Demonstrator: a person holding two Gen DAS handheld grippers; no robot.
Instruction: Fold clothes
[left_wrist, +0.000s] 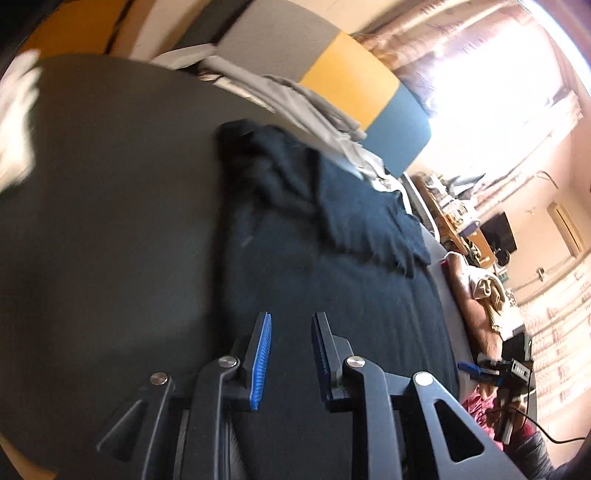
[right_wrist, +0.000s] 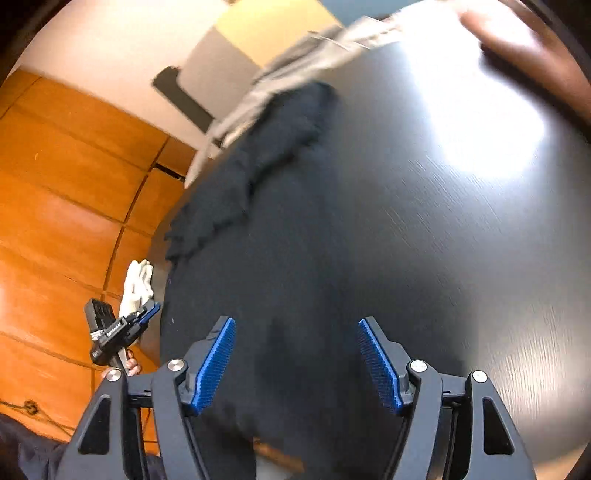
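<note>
A dark wood-grain tabletop (right_wrist: 461, 229), matte with a bright glare patch, carries a navy knit garment (left_wrist: 332, 258) spread flat, its fuzzy folded part toward 12 o'clock. A crumpled grey garment (left_wrist: 295, 99) lies beyond. Both blue-ribbed claws hover above the navy cloth gripping nothing: left claw (left_wrist: 291, 354) narrowly parted, right claw (right_wrist: 297, 362) wide. The left claw's label seems unreadable.
</note>
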